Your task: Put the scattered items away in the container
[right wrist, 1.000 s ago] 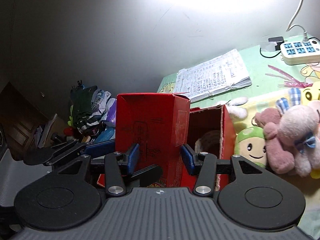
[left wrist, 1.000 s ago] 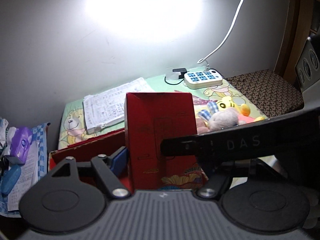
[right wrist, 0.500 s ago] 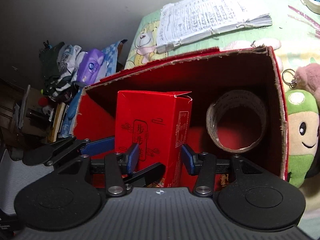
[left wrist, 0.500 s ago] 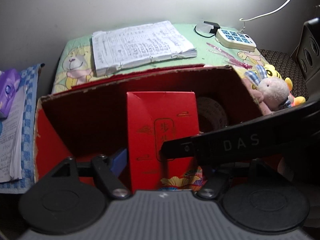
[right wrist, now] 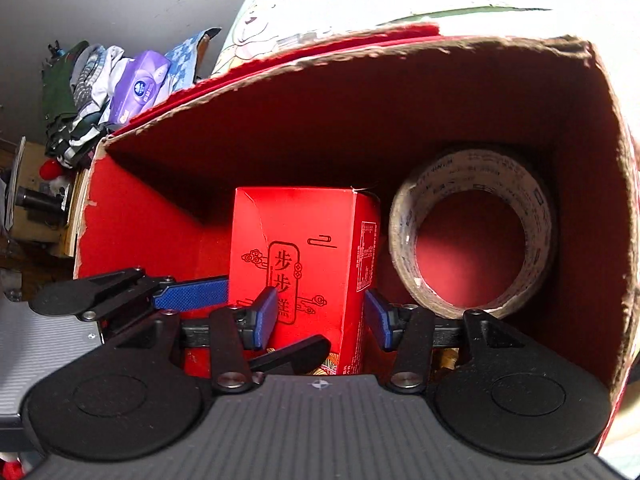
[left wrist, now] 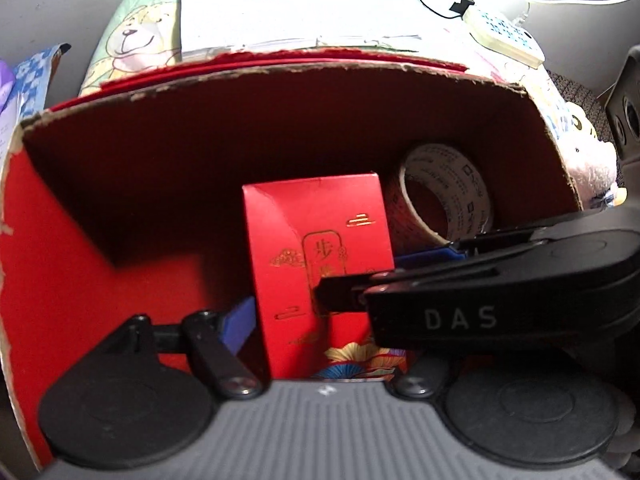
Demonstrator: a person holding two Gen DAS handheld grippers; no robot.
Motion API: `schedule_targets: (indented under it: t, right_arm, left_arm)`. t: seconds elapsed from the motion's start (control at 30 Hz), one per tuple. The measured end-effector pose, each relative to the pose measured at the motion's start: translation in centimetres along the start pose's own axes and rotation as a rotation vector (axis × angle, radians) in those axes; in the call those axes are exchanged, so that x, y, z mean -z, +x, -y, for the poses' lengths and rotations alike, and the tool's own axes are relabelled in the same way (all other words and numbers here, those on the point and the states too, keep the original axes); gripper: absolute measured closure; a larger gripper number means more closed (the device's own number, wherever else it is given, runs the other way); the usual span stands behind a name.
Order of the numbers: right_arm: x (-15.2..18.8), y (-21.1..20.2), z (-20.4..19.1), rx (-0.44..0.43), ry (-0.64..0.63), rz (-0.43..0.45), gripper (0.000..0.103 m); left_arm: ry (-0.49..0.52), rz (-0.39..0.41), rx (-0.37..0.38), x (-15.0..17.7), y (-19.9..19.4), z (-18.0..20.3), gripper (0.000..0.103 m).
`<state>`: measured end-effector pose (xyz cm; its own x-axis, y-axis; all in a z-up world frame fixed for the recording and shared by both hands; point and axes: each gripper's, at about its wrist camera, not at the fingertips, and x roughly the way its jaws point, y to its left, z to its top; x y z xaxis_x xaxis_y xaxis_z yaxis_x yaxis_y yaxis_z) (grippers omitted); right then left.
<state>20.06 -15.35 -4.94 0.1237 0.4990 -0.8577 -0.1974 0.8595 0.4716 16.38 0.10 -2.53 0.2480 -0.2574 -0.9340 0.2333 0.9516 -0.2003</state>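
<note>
**Q:** Report finger state.

**A:** My right gripper [right wrist: 322, 318] is closed on the small carton [right wrist: 304, 232], with its blue pads low on the carton's sides. On my left gripper [left wrist: 324, 332], one pad [left wrist: 240, 320] touches the carton's left side. The other finger is hidden, so I cannot tell its state.

**Q:** Location and handling?

**A:** The carton is upright inside the big box [right wrist: 600, 120], just left of the tape roll [right wrist: 472, 236]. I judge it light, thin card that crushes easily. Hold it low, near the stiff edges.
</note>
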Motion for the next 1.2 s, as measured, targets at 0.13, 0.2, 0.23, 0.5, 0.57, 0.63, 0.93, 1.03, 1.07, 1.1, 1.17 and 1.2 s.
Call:
schedule_targets:
  t: [0.13,0.2,0.23,0.5,0.57,0.63,0.93,1.03,1.07,1.1,1.17,1.2]
  right_arm:
    - [0.4,-0.2,0.4,-0.001,0.026,0.012,0.05]
    - [0.5,-0.2,0.3,0.007,0.027,0.016,0.049]
    - [0.5,-0.3,0.3,0.008,0.027,0.017,0.049]
    - [0.5,-0.4,0.3,0.022,0.045,0.049,0.05]
    - [0.5,-0.4,0.3,0.025,0.043,0.054,0.05]
    - [0.5,-0.4,0.3,0.025,0.042,0.051,0.048]
    - [0.3,-0.3,0.2,0.032,0.04,0.053,0.046]
    - [0.3,-0.3,0.2,0.033,0.041,0.051,0.046]
    - [0.3,-0.3,0.2,0.032,0.04,0.05,0.046]
    - [0.3,-0.3,0.2,0.031,0.04,0.051,0.046]
    - [0.3,-0.2,0.1,0.031,0.042,0.049,0.046]
    - [0.3,-0.3,0.0,0.039,0.04,0.054,0.046]
  left_arm:
    - [0.038,-0.001,-0.036,-0.2,0.5,0.9,0.028]
    - [0.058,0.006,-0.05,-0.2,0.5,1.3,0.027]
    - [0.062,0.008,-0.051,-0.2,0.5,1.3,0.027]
    - [0.076,0.02,-0.052,-0.3,0.8,1.3,0.023]
    - [0.09,0.025,-0.054,-0.2,0.9,1.4,0.022]
    - [0.105,0.029,-0.053,-0.2,0.9,1.5,0.022]
    - [0.138,0.02,-0.049,-0.2,1.0,1.9,0.02]
    - [0.126,0.007,-0.034,-0.3,1.1,1.6,0.018]
    - [0.126,0.007,-0.034,-0.3,1.1,1.6,0.018]
    - [0.129,0.01,-0.037,-0.3,1.0,1.6,0.018]
    - [0.13,0.015,-0.042,-0.2,0.8,1.6,0.018]
    - [0.128,0.014,-0.039,-0.2,0.8,1.6,0.019]
